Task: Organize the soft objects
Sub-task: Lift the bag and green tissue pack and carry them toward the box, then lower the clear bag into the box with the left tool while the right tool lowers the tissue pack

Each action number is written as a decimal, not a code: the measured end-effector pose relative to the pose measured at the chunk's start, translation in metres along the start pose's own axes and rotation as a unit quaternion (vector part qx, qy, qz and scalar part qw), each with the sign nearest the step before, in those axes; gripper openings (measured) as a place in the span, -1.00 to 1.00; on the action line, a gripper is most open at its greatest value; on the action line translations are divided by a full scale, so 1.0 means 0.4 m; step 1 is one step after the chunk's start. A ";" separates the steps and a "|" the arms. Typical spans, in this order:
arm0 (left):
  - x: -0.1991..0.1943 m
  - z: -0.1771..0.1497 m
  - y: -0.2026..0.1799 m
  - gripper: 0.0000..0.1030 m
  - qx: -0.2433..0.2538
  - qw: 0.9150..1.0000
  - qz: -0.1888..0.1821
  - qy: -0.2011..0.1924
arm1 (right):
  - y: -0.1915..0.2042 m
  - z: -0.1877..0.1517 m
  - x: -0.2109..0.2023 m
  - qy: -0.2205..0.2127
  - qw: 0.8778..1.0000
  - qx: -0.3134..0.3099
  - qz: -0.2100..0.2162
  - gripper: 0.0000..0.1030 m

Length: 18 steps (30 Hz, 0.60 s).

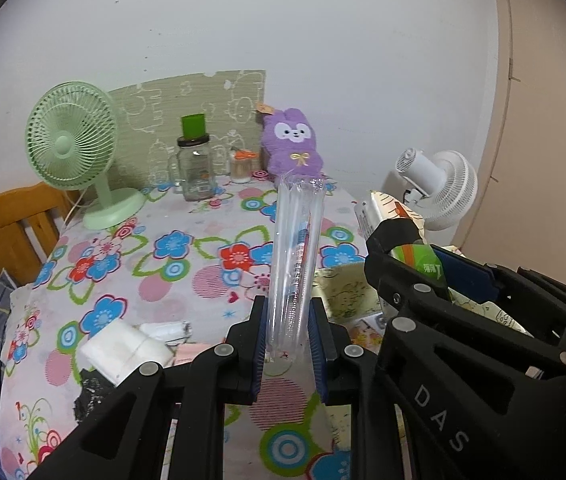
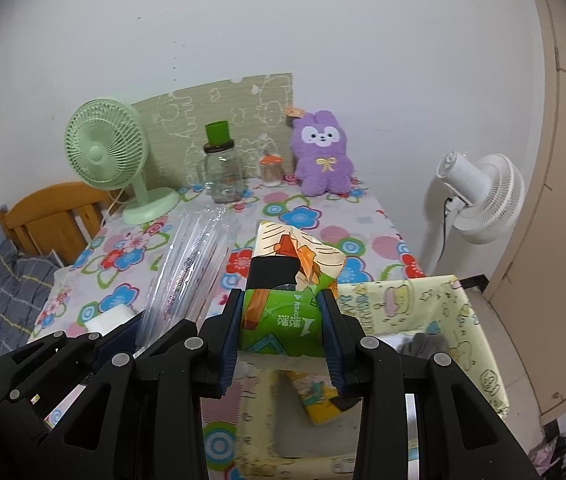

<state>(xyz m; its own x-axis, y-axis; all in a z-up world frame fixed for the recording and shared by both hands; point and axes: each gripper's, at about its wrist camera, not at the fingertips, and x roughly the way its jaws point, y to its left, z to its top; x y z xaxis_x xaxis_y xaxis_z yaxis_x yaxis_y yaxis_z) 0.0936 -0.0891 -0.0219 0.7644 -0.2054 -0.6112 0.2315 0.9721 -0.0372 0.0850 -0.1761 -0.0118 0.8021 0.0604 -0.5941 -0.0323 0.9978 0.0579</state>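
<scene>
My left gripper (image 1: 287, 322) is shut on a clear plastic sleeve (image 1: 297, 256) that stands upright from its pads, above the flowered table (image 1: 131, 272). My right gripper (image 2: 281, 320) is shut on a soft tissue pack (image 2: 291, 280) with green and orange print, held above a pale yellow fabric bin (image 2: 447, 320). The bin holds another printed pack (image 2: 315, 400) and something grey (image 2: 423, 344). In the left wrist view the right gripper (image 1: 411, 264) with its pack shows at right. In the right wrist view the clear sleeve (image 2: 187, 268) leans at left. A purple plush rabbit (image 2: 323, 152) sits at the table's back.
A green desk fan (image 1: 71, 148), a glass jar with a green cup on it (image 1: 195, 168) and a small jar (image 1: 241, 164) stand at the back. A white block (image 1: 123, 352) lies at the near left. A white floor fan (image 2: 479, 196) stands right of the table, a wooden chair (image 2: 51, 220) to the left.
</scene>
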 end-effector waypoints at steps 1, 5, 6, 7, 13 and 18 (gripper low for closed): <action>0.002 0.001 -0.006 -0.64 0.001 1.000 -0.002 0.000 | -0.008 -0.002 -0.001 0.000 1.000 0.001 -0.002 -0.23; 0.013 0.005 -0.032 -0.64 0.006 1.000 -0.010 0.002 | -0.035 -0.003 -0.003 -0.001 1.000 0.007 -0.009 -0.23; 0.015 0.004 -0.038 -0.64 0.008 1.000 -0.011 0.003 | -0.043 -0.004 -0.003 -0.001 1.000 0.008 -0.011 -0.23; 0.017 0.004 -0.044 -0.64 0.009 1.000 -0.013 0.003 | -0.052 -0.004 -0.003 -0.001 1.000 0.009 -0.013 -0.23; 0.033 0.004 -0.083 -0.64 0.019 1.000 -0.024 0.007 | -0.088 -0.009 -0.003 -0.001 1.000 0.018 -0.024 -0.23; 0.044 0.000 -0.117 -0.64 0.028 0.999 -0.032 0.012 | -0.126 -0.021 -0.004 0.001 0.999 0.028 -0.032 -0.23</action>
<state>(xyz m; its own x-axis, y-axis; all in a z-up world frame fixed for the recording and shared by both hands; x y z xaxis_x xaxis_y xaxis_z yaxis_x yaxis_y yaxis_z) 0.0959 -0.1382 -0.0309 0.7319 -0.2638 -0.6283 0.3139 0.9489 -0.0327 0.0804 -0.2261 -0.0205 0.8001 -0.0037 -0.5998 0.0525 0.9966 0.0639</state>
